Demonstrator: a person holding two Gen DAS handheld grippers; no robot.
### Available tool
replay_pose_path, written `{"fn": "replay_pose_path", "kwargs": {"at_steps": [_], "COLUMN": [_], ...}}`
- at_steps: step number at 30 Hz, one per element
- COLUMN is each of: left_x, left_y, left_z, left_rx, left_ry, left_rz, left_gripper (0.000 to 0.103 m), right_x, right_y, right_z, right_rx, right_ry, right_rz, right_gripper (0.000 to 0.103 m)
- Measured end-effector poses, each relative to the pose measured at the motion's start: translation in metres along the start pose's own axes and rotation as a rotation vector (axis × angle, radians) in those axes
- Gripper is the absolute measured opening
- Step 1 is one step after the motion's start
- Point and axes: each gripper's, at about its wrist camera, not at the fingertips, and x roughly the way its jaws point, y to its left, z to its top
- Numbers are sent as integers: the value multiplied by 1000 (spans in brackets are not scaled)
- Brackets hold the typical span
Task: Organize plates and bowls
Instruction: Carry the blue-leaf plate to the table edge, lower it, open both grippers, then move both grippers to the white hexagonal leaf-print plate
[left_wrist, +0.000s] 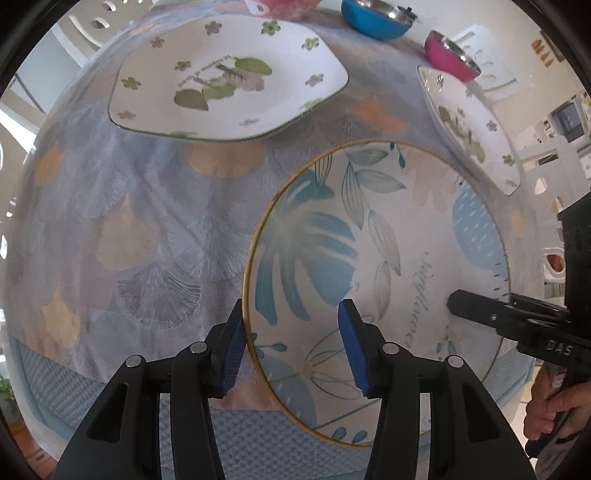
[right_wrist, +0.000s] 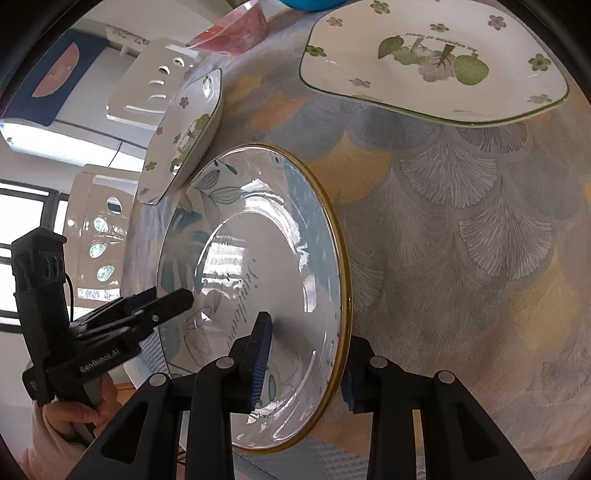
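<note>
Far left on the patterned tablecloth (left_wrist: 155, 229): a square white plate with green flowers (left_wrist: 229, 77), lying flat and well apart from the rest. Near, just right of centre: the round gold-rimmed plate with blue leaves (left_wrist: 388, 236), resting on the cloth at the table's near edge. Left gripper (left_wrist: 291, 347) spread wide across that plate's left rim, one blue pad (left_wrist: 232, 354) outside the rim over the cloth, the other over the plate's inner face; not clamped. Right gripper (right_wrist: 303, 358) likewise agape astride the opposite rim, one pad (right_wrist: 260, 354) above the plate's well, the other outside the gold edge; gripping nothing. Far right: a second square flowered plate (left_wrist: 476, 125), close to the round plate's far-right rim. Beyond, along the far edge: a blue bowl (left_wrist: 376, 18) and a pink bowl (left_wrist: 450, 55), both with steel insides.
</note>
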Motion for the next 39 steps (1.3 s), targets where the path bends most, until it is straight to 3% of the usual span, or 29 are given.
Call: {"fn": "replay_pose_path", "kwargs": {"at_steps": [15,20,27,32,36,38,39], "left_x": [7,9,7,1,-14,-25,-31], "left_y": [-7,-14,-12,-12,0,6,10], "left_z": [-4,-5,-6,-15,-21,-20,-19], "left_rx": [25,30,15,-1,-76,-96,-103], "left_ry": [-36,-33,0,34,26,6,-3], "left_rz": [13,14,46,91,91,98,112], "left_gripper": [75,77,77,77,84,86,86], "right_x": [0,-1,-1,-2,-16,-25,-29], "right_y": [1,-1,11,22,30,37,40], "right_z": [-1,0,-3,-8,-9,-9,-8], "right_rx": [-13,-9,-54,-108,-145,-174,-188], "right_ry": [-1,-1,48,155,156,143,138], "right_rz": [3,2,-91,-289,-334,-333,-336], "right_gripper": [32,32,33,40,42,50,59]}}
